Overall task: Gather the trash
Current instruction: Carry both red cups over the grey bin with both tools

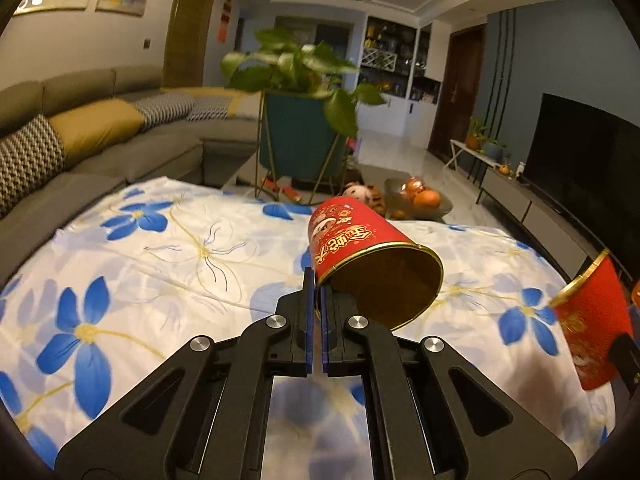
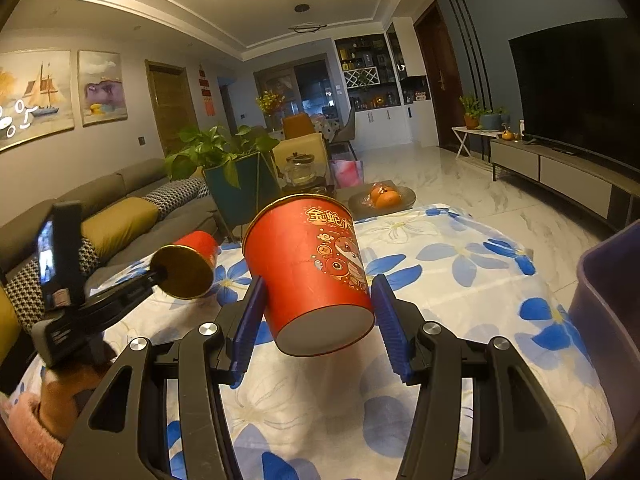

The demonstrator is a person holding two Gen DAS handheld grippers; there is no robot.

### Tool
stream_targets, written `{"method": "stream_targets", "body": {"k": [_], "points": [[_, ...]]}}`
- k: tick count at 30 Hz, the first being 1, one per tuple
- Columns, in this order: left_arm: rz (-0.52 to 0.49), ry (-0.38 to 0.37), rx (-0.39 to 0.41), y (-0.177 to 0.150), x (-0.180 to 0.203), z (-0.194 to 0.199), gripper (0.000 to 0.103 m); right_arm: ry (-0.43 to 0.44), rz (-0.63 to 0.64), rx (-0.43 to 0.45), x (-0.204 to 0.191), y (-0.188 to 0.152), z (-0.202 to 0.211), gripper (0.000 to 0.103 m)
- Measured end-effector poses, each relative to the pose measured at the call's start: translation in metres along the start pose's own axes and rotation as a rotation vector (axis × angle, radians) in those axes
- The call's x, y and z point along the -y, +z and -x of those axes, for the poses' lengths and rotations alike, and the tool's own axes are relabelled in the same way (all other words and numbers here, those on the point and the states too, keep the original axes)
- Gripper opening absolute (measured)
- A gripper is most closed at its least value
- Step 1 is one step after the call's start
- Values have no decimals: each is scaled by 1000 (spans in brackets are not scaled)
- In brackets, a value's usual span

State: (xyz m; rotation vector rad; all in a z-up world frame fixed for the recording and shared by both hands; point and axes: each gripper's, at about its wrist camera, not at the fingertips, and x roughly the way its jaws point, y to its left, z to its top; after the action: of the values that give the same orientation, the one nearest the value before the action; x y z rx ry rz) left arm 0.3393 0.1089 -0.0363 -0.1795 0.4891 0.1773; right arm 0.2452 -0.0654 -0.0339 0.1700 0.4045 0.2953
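My left gripper (image 1: 317, 280) is shut on the rim of a red paper cup (image 1: 352, 236) with a gold inside, held tilted above the flowered tablecloth (image 1: 160, 264), mouth toward the camera. The same cup (image 2: 188, 260) and left gripper (image 2: 158, 272) show at the left of the right wrist view. My right gripper (image 2: 318, 300) is shut on a second red paper cup (image 2: 308, 268) with a cartoon print, held by its sides above the cloth, base toward the camera. That cup also shows at the right edge of the left wrist view (image 1: 588, 320).
A dark purple bin (image 2: 608, 304) stands at the right edge. A potted plant in a teal pot (image 1: 300, 136), a plush toy (image 1: 356, 192) and a plate of oranges (image 1: 424, 200) sit beyond the cloth. A sofa (image 1: 80, 140) runs along the left.
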Motion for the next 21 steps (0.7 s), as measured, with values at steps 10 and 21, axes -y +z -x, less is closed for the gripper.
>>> {"method": "stream_targets", "body": {"k": [10,21], "points": [[-63,-38,75,-14,32,77,2,-23,-14,39,6,0,48,53],[-112,-126,94,-28,76,121,2,-85,-40,85,34,1,101,53]]}}
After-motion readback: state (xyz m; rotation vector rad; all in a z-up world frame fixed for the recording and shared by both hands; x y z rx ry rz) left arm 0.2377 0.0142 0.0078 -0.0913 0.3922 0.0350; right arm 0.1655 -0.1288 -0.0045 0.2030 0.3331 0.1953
